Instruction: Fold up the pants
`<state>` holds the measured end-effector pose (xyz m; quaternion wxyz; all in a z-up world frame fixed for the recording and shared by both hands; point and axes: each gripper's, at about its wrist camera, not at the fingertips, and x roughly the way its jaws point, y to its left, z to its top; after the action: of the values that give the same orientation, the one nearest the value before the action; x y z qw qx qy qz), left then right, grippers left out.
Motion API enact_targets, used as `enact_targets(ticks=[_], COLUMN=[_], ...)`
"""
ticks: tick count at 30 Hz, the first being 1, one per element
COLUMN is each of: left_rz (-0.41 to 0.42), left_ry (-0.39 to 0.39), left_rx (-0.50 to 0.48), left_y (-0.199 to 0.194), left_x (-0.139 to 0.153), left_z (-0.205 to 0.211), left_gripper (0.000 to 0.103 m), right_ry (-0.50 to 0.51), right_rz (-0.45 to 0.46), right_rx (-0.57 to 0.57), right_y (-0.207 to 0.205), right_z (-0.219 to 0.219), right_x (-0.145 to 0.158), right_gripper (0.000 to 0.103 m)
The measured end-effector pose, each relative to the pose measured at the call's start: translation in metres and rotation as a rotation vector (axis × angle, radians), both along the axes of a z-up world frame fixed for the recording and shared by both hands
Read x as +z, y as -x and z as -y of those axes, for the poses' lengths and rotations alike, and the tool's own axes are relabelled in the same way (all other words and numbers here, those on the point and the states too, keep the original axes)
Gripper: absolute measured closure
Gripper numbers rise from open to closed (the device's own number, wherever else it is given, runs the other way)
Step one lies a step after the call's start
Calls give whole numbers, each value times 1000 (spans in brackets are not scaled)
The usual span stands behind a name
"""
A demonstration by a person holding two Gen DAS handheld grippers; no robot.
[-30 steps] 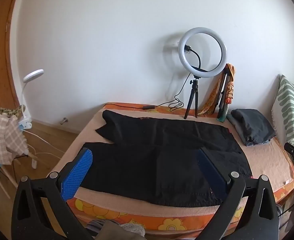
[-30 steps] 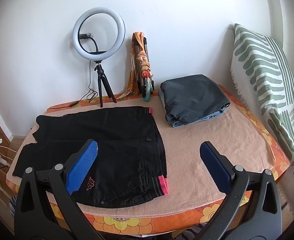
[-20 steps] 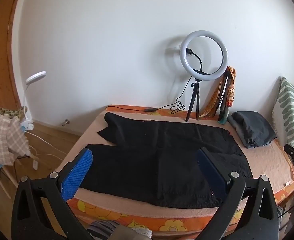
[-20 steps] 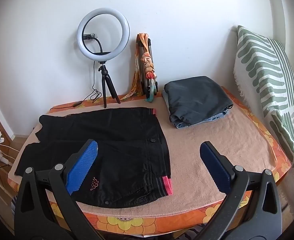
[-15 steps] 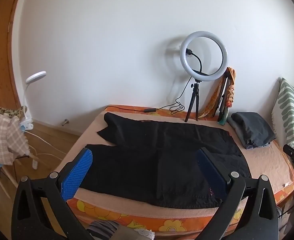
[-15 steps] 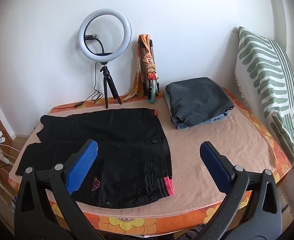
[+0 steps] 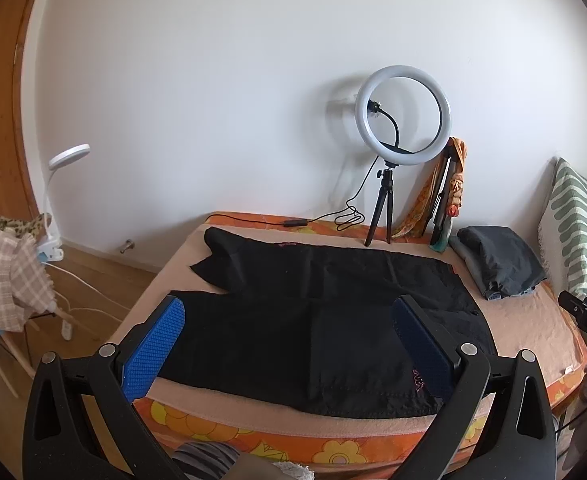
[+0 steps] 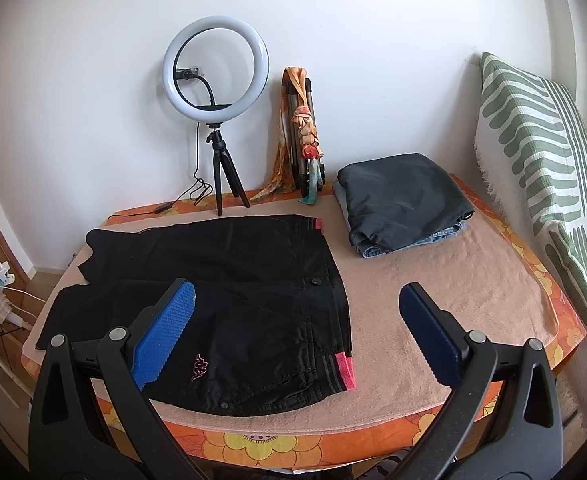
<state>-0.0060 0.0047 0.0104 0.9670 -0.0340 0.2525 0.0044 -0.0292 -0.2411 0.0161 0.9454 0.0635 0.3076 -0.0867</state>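
Observation:
Black pants (image 7: 313,312) lie spread flat on the peach towel (image 7: 533,328) covering the table, legs to the left, waistband with a pink stripe to the right (image 8: 343,372). They also show in the right wrist view (image 8: 233,280). My left gripper (image 7: 289,344) is open and empty, held back from the table's near edge over the legs. My right gripper (image 8: 297,336) is open and empty, held near the front edge by the waistband.
A ring light on a tripod (image 8: 217,80) stands at the back with its cable. A folded tripod with an orange scarf (image 8: 303,132) leans on the wall. A folded dark garment stack (image 8: 405,196) lies back right. A striped cushion (image 8: 541,140) stands right. A chair and lamp (image 7: 65,160) stand left.
Both grippers have drawn slightly back and up from the table, so the pants look a little farther away. Both stay open. The pants have not moved.

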Motion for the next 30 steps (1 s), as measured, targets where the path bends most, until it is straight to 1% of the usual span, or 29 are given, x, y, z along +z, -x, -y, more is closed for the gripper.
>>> enact_targets(ticks=[30], left_rz=[6], left_ry=[-5], left_rx=[0], left_y=[0], left_x=[5], left_z=[1], left_gripper=[0], right_ry=[-7], right_rz=[-2], right_rx=[9], right_y=[-3], right_z=[-5], right_x=[0], right_gripper=[0])
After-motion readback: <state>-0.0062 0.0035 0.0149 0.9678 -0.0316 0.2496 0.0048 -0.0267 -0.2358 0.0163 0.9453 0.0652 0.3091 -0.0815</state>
